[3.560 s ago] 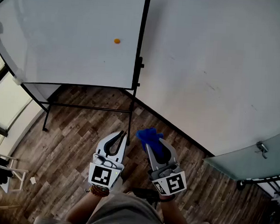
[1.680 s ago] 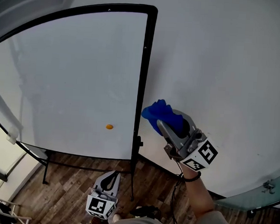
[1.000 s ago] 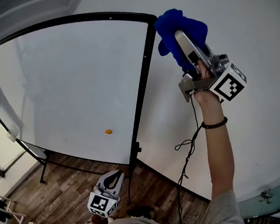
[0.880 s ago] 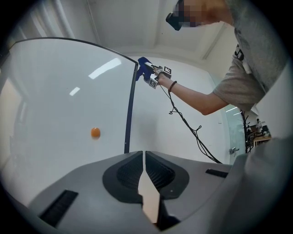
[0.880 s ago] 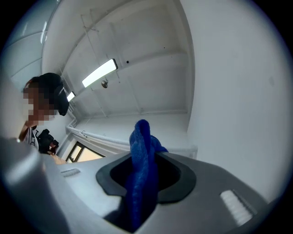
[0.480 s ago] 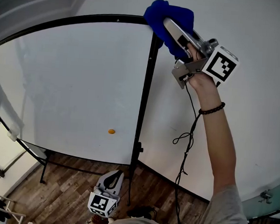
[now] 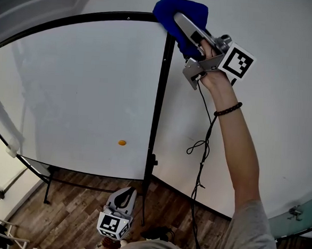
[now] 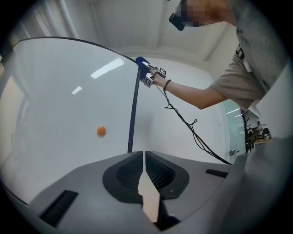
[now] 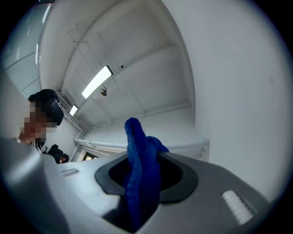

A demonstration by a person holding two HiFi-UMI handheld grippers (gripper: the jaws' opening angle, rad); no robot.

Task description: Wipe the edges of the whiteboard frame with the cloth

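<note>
1. The left gripper [image 7: 128, 192] hangs low, near the body and above the floor [image 7: 69, 216], jaws together on nothing. It steadies nothing, so a hard push up top could rock the board [image 7: 79, 84] on its stand [image 7: 47, 196].
2. A cable [image 7: 199, 151] dangles in loops from the raised right arm, just right of the frame [image 7: 159, 95]. On a downward sweep it could catch on the knob [image 7: 152, 160] low on that edge.
3. Far and high, the right gripper [image 7: 179, 19] is clamped on the cloth [image 7: 177, 7]. The cloth bunches out past the tips and sits at the frame's top right corner. It seems to rest on the corner, but the head view cannot settle whether it presses there or only covers it.
4. The jaws pinch only a fold, with most of the cloth loose. Dragging along the rail could tug it free, or roll it back so a bare jaw scrapes the frame.
5. With the arm at full stretch, aim is likely weak. The stroke could drift left onto the board or right onto the wall, leaving parts of the edge unwiped.
</note>
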